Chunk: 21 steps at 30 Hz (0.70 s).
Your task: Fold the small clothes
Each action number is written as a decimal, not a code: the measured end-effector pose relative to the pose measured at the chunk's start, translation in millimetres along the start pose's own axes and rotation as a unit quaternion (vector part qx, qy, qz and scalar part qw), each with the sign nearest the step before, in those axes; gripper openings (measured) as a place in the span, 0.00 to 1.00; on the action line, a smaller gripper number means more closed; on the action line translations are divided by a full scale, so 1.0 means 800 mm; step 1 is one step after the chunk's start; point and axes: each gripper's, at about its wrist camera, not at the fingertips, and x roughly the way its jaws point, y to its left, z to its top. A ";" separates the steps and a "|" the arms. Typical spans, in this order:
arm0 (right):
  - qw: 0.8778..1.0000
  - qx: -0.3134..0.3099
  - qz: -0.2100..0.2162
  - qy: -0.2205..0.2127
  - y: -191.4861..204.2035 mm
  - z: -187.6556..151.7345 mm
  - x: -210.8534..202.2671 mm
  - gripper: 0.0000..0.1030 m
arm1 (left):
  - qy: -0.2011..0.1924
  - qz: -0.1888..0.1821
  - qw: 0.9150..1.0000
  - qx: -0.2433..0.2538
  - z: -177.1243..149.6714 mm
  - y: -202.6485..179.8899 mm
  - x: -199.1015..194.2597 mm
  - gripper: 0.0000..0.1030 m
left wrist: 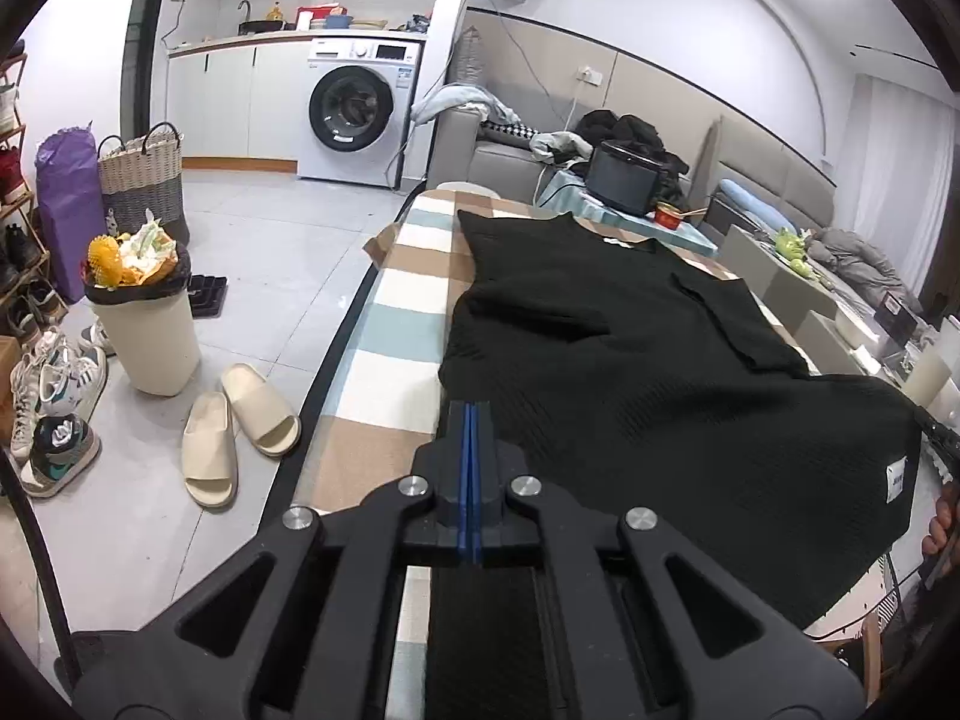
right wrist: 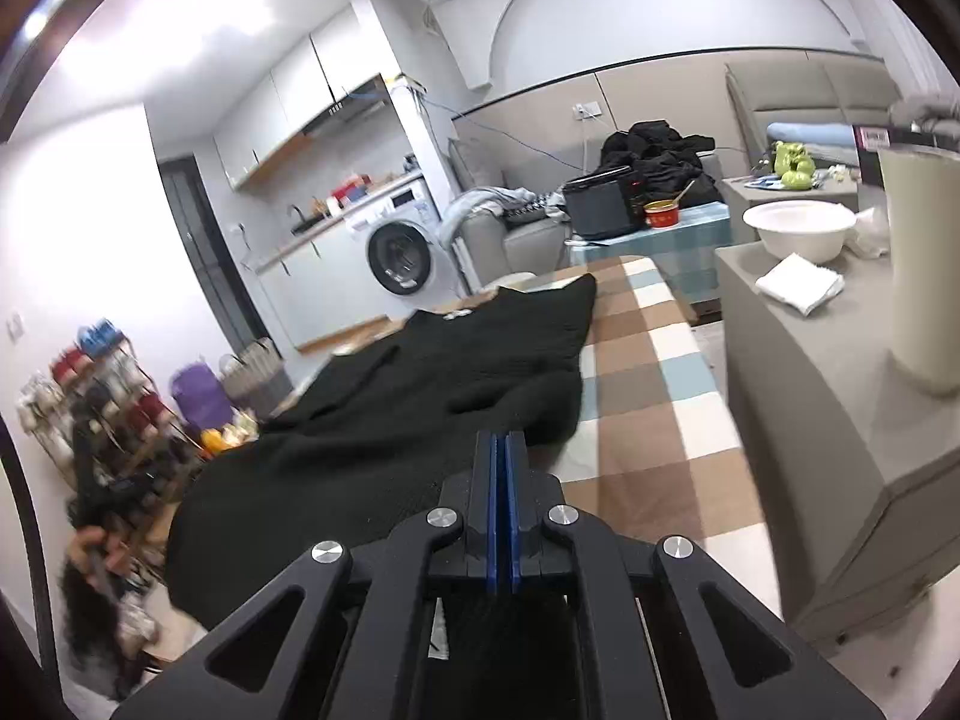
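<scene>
A black knit garment [left wrist: 630,348] lies spread on a table under a checked cloth [left wrist: 384,324], neckline at the far end and sleeves folded inward. Its near hem is raised off the table. My left gripper [left wrist: 471,414] is shut at the hem's left corner, and black fabric hangs beneath its jaws. In the right wrist view the same garment [right wrist: 420,396] stretches away over the checked cloth [right wrist: 648,360]. My right gripper [right wrist: 501,444] is shut on the hem's right corner, again with black cloth under the jaws. A white label [left wrist: 897,480] shows near the lifted right corner.
Left of the table, the floor holds a full waste bin [left wrist: 147,324], cream slippers [left wrist: 240,426] and shoes. A grey cabinet [right wrist: 810,390] at the table's right carries a white bowl [right wrist: 798,228] and a tall cream cylinder [right wrist: 924,264]. A black appliance [left wrist: 624,177] stands beyond the far end.
</scene>
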 end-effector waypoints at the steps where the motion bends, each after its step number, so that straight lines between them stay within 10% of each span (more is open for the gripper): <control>1: 1.000 -0.003 -0.006 0.012 0.000 0.001 0.005 0.02 | 0.006 0.001 1.000 -0.002 -0.001 0.003 0.001 0.00; 6: 0.998 -0.016 -0.024 0.051 -0.005 -0.015 0.014 0.03 | 0.065 0.013 0.998 -0.002 -0.026 0.010 0.023 0.03; 10: 0.997 -0.016 -0.027 0.072 -0.012 -0.025 0.019 0.04 | 0.095 0.008 0.995 -0.001 -0.048 0.007 0.042 0.47; 12: 0.996 -0.017 -0.031 0.080 -0.015 -0.027 0.020 0.08 | 0.098 0.015 0.995 0.009 -0.056 0.001 0.046 0.54; 17: 0.994 -0.023 -0.034 0.105 -0.016 -0.035 0.033 0.23 | 0.110 0.022 0.992 0.053 -0.073 -0.024 0.059 0.49; 19: 0.993 -0.032 -0.034 0.112 -0.013 -0.040 0.038 0.31 | 0.108 0.017 0.991 0.074 -0.076 -0.034 0.061 0.15; 21: 0.991 -0.041 -0.033 0.119 -0.011 -0.046 0.043 0.43 | 0.105 -0.005 0.992 0.071 -0.075 -0.039 0.061 0.06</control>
